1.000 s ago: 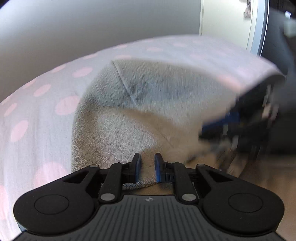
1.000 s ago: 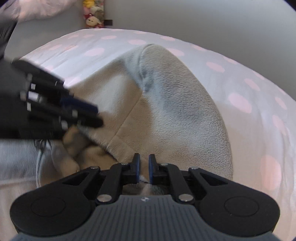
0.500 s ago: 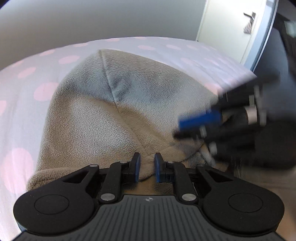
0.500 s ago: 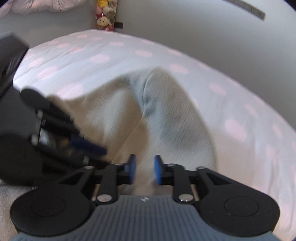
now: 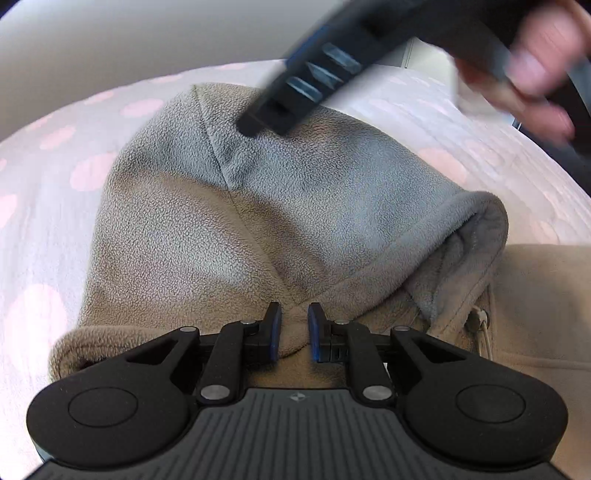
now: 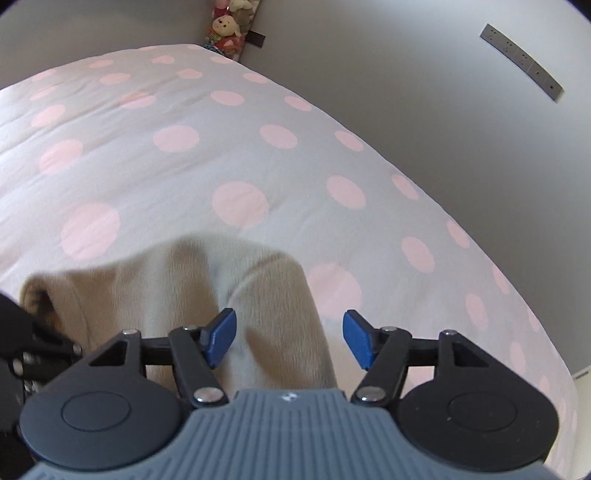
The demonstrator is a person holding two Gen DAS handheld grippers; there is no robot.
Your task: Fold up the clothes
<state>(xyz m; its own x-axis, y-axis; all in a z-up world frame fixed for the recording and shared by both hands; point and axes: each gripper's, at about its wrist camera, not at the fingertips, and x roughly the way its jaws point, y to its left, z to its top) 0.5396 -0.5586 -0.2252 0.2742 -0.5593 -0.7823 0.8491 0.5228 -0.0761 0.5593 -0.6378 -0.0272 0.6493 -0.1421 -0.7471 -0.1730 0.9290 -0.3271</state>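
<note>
A beige fleece hoodie (image 5: pixel 229 236) lies on the bed with its hood (image 5: pixel 332 184) spread toward the far side. My left gripper (image 5: pixel 293 332) is shut on a fold of the fleece at the base of the hood. Above the hood, blurred, hangs my right gripper (image 5: pixel 266 118), held by a person's hand (image 5: pixel 532 74). In the right wrist view the right gripper (image 6: pixel 290 338) is opening wide, with the hoodie (image 6: pixel 236 291) lying below it and nothing pinched between its blue pads (image 6: pixel 221 332).
A white bedspread with pink dots (image 6: pixel 240 158) covers the bed and stretches far beyond the hoodie. Grey walls close the bed in, with a socket strip (image 6: pixel 522 61) on one. Stuffed toys (image 6: pixel 231 26) sit in the far corner.
The right gripper has let go of the fleece, opened and lifted up and away over the hood. The left gripper keeps its grip and sinks slightly; the hood now lies flatter.
</note>
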